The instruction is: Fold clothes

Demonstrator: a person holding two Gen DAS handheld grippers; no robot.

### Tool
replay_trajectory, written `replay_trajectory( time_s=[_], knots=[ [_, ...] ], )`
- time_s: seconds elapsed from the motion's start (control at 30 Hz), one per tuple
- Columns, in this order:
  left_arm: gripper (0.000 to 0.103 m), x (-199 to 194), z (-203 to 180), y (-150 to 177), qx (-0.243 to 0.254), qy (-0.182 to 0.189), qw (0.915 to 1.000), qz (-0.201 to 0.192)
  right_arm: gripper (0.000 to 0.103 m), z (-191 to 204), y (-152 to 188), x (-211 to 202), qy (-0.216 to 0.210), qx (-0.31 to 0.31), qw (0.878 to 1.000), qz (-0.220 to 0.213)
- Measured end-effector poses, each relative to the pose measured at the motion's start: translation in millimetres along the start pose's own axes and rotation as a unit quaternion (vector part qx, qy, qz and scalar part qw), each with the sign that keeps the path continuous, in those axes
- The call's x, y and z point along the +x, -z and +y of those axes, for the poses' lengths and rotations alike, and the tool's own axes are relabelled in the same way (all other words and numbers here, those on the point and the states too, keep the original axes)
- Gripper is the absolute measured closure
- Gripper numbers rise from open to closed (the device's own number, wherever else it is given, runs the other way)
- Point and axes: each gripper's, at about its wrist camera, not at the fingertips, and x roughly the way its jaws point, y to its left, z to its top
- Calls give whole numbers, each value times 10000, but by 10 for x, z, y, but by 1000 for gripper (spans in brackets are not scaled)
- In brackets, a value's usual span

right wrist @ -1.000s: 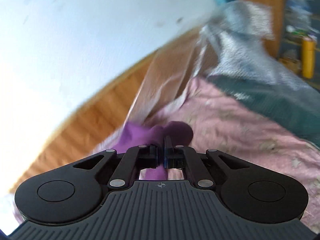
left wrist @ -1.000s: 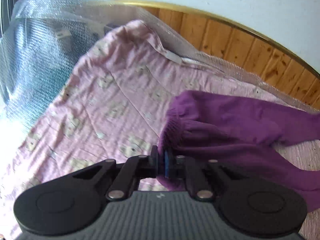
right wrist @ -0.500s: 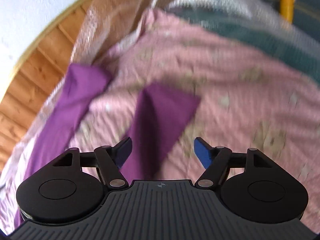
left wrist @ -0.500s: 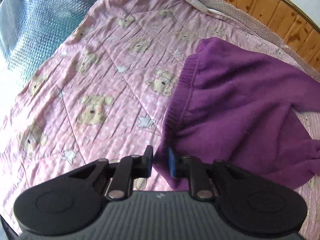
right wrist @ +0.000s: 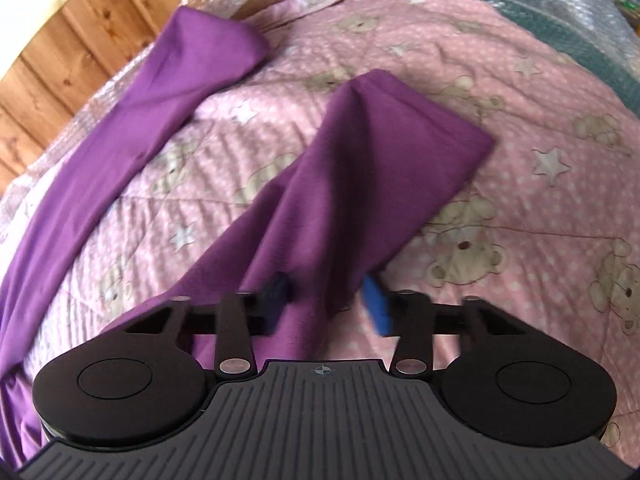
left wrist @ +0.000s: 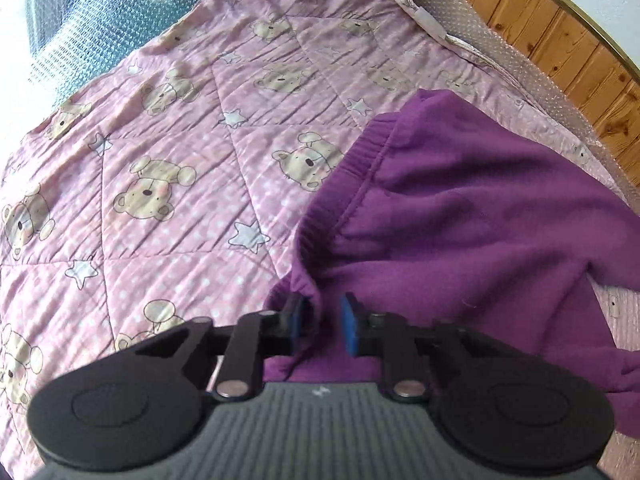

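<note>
Left gripper (left wrist: 320,324) apart, straddling waistband bunch of purple fleece trousers (left wrist: 460,216), lower centre. Right gripper (right wrist: 330,300) apart over one leg, mid-frame. Trousers spread on pink bear-print quilt (left wrist: 180,140). Laying-out step, apparently; next: regrip, fold legs together.

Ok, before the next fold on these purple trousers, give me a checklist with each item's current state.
1. Left gripper released: ok, jaws apart at the waistband.
2. Right gripper released: ok, jaws apart over a leg.
3. Purple trousers resting on the pink quilt: ok.
4. Legs lying together: not ok, near leg and far leg are spread.
5. Fabric flat: not ok, waistband bunched.
</note>
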Motion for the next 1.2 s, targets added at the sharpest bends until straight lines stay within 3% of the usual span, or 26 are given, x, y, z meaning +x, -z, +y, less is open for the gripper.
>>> replay_trajectory(
  time_s=[0.1,0.2,0.37,0.5,0.6,0.63,0.7,0.77,0.83,0.9,1.03,1.07,1.1,1.13,1.2],
  knots=[
    [99,-81,13,-49,94,-12,9998,-167,100,43,-10,-61,0,-238,9997,-16],
    [100,-289,102,-171,31,73,9989,-461,101,54,-31,-243,14,-416,9989,-228],
    [102,-807,483,-495,-213,339,9948,-932,102,-115,-61,-893,-25,-223,9970,-745],
    [103,-773,750,-422,77,49,9986,-529,101,-387,166,-1068,320,-154,9984,-447],
    [103,-494,921,-152,249,-208,9995,53,80,-700,454,-931,210,262,9994,4],
    [102,-439,960,-76,180,-168,9996,148,69,-790,539,-932,208,422,9989,26],
    [91,-414,982,2,-167,91,9997,130,59,-869,626,-1023,426,598,9972,-145],
    [62,-412,918,36,-445,364,9983,-54,52,-854,614,-1079,460,582,9969,-269],
    [34,-351,768,35,-543,541,9969,-163,28,-773,518,-1057,415,394,9977,-351],
    [32,-214,575,19,-492,502,9973,-205,18,-692,439,-978,434,270,9980,-374],
    [31,146,239,64,-286,267,9992,-80,18,-632,451,-701,466,358,9981,-183],
    [35,177,145,81,-117,137,9996,-204,18,-639,475,-642,448,426,9980,-150],
    [53,156,81,68,25,69,9995,-310,19,-659,512,-610,361,538,9978,-164],
    [96,123,32,44,132,39,9992,-378,22,-682,552,-587,234,675,9973,-159],
    [95,-9,-2,-21,188,148,9981,-576,29,-748,604,-570,-118,859,9961,-141]
  ],
)
